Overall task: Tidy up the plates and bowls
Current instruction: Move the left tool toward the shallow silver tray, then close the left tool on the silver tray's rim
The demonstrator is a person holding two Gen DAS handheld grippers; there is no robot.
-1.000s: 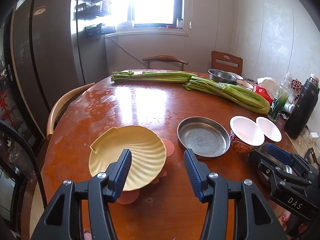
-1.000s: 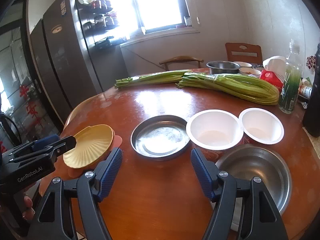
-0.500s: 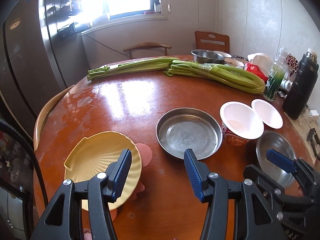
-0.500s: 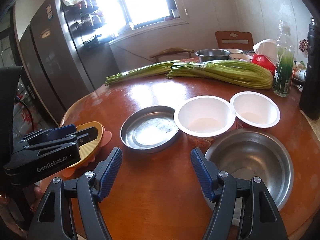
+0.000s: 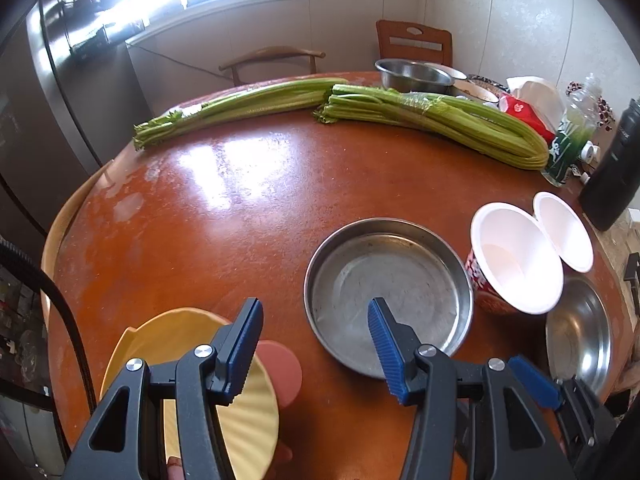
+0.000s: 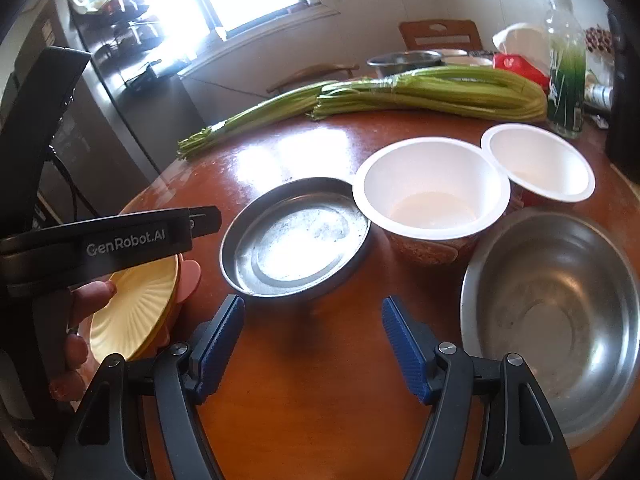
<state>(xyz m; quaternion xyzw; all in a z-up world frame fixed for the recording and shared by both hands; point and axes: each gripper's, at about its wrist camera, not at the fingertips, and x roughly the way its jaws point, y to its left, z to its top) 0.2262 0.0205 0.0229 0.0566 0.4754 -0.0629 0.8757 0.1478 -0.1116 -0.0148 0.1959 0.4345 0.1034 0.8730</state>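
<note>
Yellow shell-shaped plate (image 5: 248, 412) now sits at the lower left of the left wrist view, further down and left than a second ago, partly behind the left gripper (image 5: 316, 348), whose jaws gape wide and hold nothing. Round steel pan (image 5: 388, 294) has slid toward frame centre, with the two white bowls (image 5: 516, 258) to its right. In the right wrist view the right gripper (image 6: 312, 344) hangs wide open and empty over the bare wooden table (image 6: 320, 380), the steel bowl (image 6: 556, 312) at lower right

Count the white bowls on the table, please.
2. The larger white bowl stands right of the flat metal pan; the smaller white bowl touches its far right rim. Others may be hidden.
</note>
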